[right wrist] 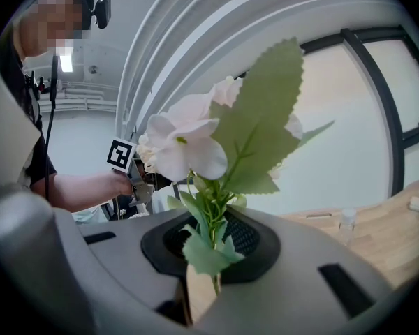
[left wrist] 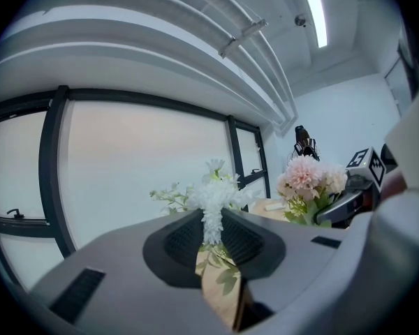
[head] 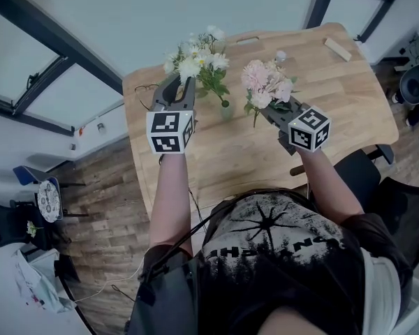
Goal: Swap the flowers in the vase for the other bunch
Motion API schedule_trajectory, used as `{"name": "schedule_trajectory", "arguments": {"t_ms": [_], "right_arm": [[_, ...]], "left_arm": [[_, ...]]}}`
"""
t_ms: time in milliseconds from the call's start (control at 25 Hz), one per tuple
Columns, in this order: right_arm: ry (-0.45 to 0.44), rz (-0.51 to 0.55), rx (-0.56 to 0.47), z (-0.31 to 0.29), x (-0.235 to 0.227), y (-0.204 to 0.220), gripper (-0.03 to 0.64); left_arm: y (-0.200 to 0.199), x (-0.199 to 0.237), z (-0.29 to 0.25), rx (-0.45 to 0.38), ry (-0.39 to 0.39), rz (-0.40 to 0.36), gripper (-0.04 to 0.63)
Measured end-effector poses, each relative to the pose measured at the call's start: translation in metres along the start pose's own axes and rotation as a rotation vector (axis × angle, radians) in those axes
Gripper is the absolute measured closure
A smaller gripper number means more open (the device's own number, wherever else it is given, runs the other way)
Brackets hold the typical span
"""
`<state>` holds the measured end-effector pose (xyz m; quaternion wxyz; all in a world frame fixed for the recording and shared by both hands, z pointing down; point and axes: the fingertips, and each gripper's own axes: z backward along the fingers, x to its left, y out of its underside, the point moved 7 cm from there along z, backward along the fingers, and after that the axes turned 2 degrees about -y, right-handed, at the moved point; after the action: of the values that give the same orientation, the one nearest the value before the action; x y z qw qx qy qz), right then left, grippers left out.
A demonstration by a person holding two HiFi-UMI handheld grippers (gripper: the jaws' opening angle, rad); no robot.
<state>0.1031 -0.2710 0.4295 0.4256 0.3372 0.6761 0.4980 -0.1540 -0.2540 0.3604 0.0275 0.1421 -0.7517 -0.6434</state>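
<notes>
We see a wooden table (head: 335, 96) from above, with a person holding a gripper in each hand over it.

The left gripper (head: 181, 82) has its fingers (left wrist: 181, 239) clamped on the stems of the white bunch (head: 195, 61). In the left gripper view the white blooms (left wrist: 213, 194) stand upright just past the fingertips, with leaves and stems running down through the narrow gap between the pads.

The right gripper (head: 269, 109) has its fingers (right wrist: 248, 236) clamped on the thin green stem of the pink bunch (head: 265, 82). In the right gripper view the pale pink blooms (right wrist: 188, 142) and one large toothed leaf rise above the fingertips. A few small leaves sit right at the pads.

The vase (head: 226, 109), small and clear, stands on the table between the two pairs of fingers. It is just to the right of the left fingertips and below them, and to the left of the right fingertips. The white bunch's stems slant down from the left fingers toward the vase mouth. We cannot tell whether their ends are inside it or just above it.

From the left gripper, the pink bunch (left wrist: 311, 180) shows to the right of the fingers, near them and at about the same height.

Beyond the right fingers, well apart from them, a small clear bottle (head: 281, 56) and a wooden block (head: 337, 49) rest on the table's far side.
</notes>
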Motion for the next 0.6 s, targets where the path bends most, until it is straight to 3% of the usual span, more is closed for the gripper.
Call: {"name": "schedule_trajectory", "arguments": {"t_ms": [320, 600], "right_arm": [[-0.021, 0.001, 0.000, -0.006, 0.007, -0.002, 0.560], [-0.042, 0.005, 0.007, -0.011, 0.011, -0.003, 0.560]], "left_arm": [[-0.025, 0.012, 0.016, -0.066, -0.043, 0.003, 0.514], [-0.018, 0.014, 0.030, -0.055, -0.063, 0.013, 0.515]]}}
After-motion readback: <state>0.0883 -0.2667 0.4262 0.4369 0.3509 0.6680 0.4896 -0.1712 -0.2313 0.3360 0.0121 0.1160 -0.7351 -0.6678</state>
